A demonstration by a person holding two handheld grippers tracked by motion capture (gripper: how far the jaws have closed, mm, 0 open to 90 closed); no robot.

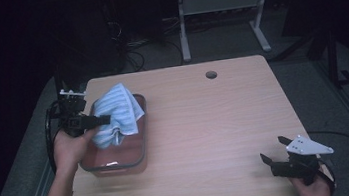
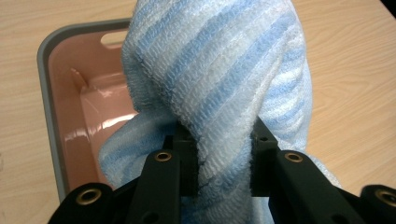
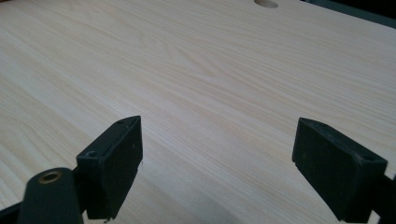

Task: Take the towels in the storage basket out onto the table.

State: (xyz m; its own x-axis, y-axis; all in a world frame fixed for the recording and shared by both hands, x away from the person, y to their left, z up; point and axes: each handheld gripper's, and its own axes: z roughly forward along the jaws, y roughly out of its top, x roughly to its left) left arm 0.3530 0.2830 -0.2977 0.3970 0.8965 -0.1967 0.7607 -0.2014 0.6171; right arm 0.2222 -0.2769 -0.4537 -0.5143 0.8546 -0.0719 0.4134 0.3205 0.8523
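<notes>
A blue-and-white striped towel [image 1: 116, 112] hangs bunched over a pink bin with a grey rim [image 1: 141, 155] on the left side of the table. My left gripper [image 1: 106, 119] is shut on the towel. In the left gripper view the towel [image 2: 219, 70] is pinched between the two black pads, and the bin [image 2: 44, 84] lies below and to the left. At the table's front right corner my right gripper [image 1: 272, 149] is held open and holds nothing. The right gripper view has its jaws wide apart, my right gripper [image 3: 217, 163] over bare wood.
The wooden table [image 1: 216, 123] has a round cable hole [image 1: 211, 75] near its far edge, also seen as the hole [image 3: 265, 3] in the right gripper view. Beyond the table stand a white desk frame [image 1: 217, 7] and cables on the dark floor.
</notes>
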